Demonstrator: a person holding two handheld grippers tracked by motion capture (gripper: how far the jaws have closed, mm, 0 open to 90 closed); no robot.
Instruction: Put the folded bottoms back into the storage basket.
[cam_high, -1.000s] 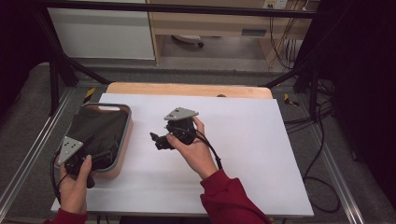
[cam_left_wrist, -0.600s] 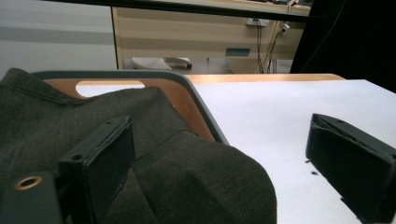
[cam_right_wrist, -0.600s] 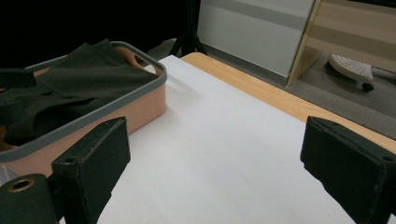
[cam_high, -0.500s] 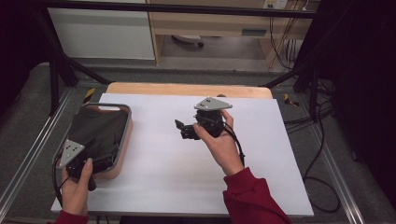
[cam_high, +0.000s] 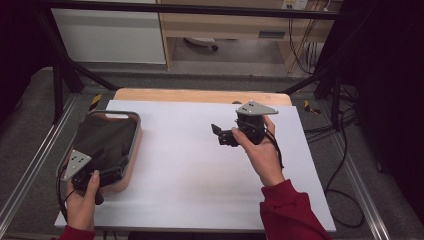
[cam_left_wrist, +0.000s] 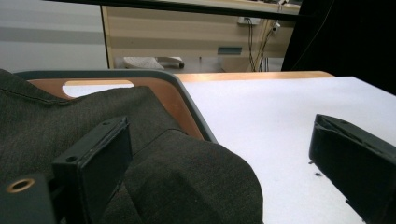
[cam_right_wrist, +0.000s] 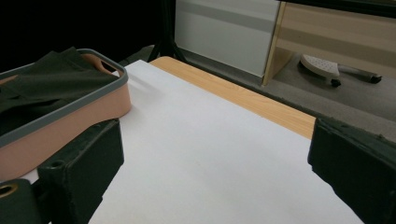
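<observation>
Nearest the person, at the left front of the white table (cam_high: 200, 185), the left hand (cam_high: 82, 200) holds the left gripper (cam_high: 107, 167) over the near end of a peach-coloured basket (cam_high: 134, 150) with a grey rim. The basket holds a dark grey cloth (cam_high: 105, 137), folded and heaped, which covers most of its inside. In the left gripper view the jaws stand wide apart: one rests on or just over the cloth (cam_left_wrist: 177, 182), the other lies out over the bare table top to the basket's right. The cloth bulges over the near rim (cam_left_wrist: 187, 102) between them. Whether the jaw on the cloth presses into it or merely touches cannot be told.

Farther in, right of centre, the right hand (cam_high: 262, 150) holds the right gripper (cam_high: 220, 135) above the table, its jaws pointing left toward the basket and well apart from it. The right gripper view shows those jaws wide and holding nothing, with clear white surface between them and the basket (cam_right_wrist: 70, 112) at far left. Nothing stands on the table between the right gripper and the basket.

At the far edge, a strip of bare wood (cam_high: 200, 95) shows beyond the white covering. Beyond the table, a white chair base (cam_right_wrist: 327, 65) lies on the grey floor, before a pale wooden cabinet (cam_high: 225, 25). Cables (cam_high: 345, 150) trail at the right side.
</observation>
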